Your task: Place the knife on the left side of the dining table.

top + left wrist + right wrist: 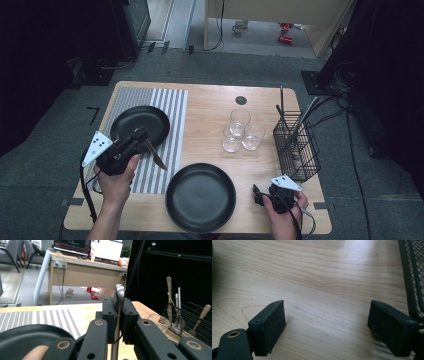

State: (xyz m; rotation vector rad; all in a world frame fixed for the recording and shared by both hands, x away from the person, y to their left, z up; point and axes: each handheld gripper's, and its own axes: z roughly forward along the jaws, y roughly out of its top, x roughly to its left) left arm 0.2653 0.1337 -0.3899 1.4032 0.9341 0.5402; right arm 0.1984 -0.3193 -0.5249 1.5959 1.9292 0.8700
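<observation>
My left gripper is shut on a table knife, whose blade slants down over the striped placemat beside a black plate. In the left gripper view the knife's metal handle stands upright, pinched between the jaws of the left gripper, with the plate below at the left. My right gripper rests low at the table's front right, open, beside a second black plate. Between the wide-apart jaws of the right gripper there is bare wood.
Three clear glasses stand together right of centre. A black wire basket with several pieces of cutlery sits at the right edge; its mesh is close to my right gripper. A desk and monitors stand beyond the table.
</observation>
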